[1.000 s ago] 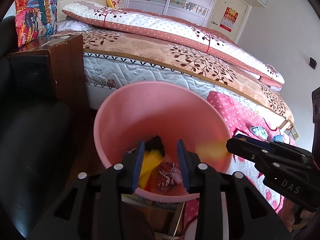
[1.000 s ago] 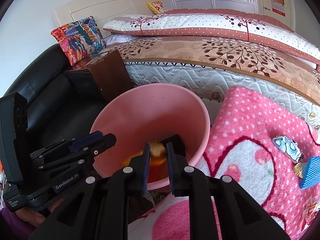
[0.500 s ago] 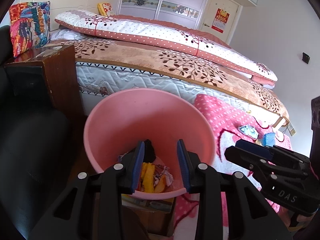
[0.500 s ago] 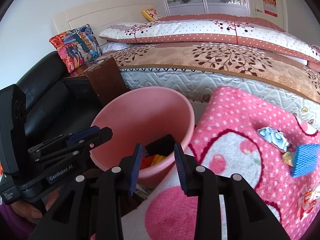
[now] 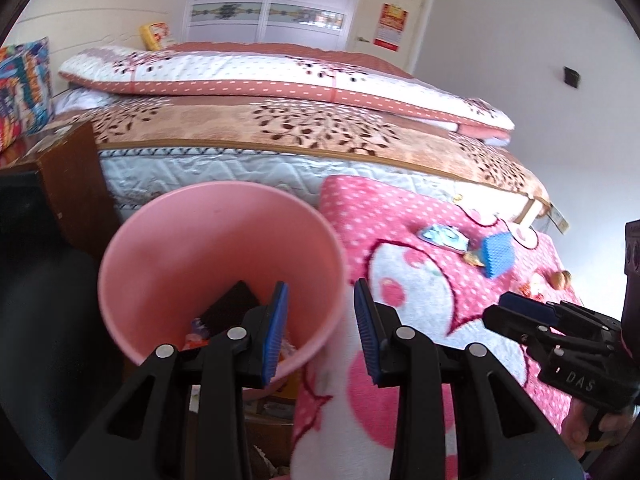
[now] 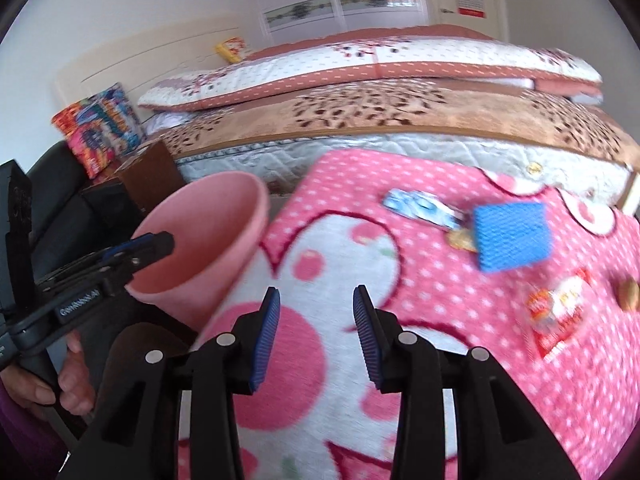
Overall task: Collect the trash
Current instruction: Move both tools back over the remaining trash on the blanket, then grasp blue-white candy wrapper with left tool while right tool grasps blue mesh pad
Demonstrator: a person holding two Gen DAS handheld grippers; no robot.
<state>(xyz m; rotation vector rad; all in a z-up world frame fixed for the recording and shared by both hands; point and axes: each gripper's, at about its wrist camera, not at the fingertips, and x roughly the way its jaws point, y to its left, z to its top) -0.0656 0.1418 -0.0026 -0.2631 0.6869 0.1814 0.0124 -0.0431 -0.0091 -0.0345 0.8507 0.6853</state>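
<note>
A pink bin [image 5: 208, 248] stands left of a pink dotted blanket [image 5: 432, 320]; it also shows in the right wrist view [image 6: 208, 240]. Wrappers and a dark packet [image 5: 232, 306] lie inside it. My left gripper [image 5: 320, 332] is open and empty over the bin's right rim. My right gripper [image 6: 316, 332] is open and empty above the blanket [image 6: 400, 320]. On the blanket lie a blue sponge [image 6: 512, 236], a blue-white wrapper [image 6: 420, 208], a gold wrapper [image 6: 460, 238], a red packet [image 6: 560, 316] and a brown nut [image 6: 628, 294].
A bed [image 5: 280, 128] with patterned quilts runs behind the blanket. A dark wooden nightstand [image 5: 60, 168] and a black sofa [image 5: 40, 320] stand left of the bin. A colourful pillow [image 6: 100, 128] sits on the sofa. Papers lie under the bin [image 5: 276, 392].
My right gripper let a yellow piece drop into the bin, opened wide and swung right over the blanket. My left gripper stayed open and drifted right, to the bin's right rim.
</note>
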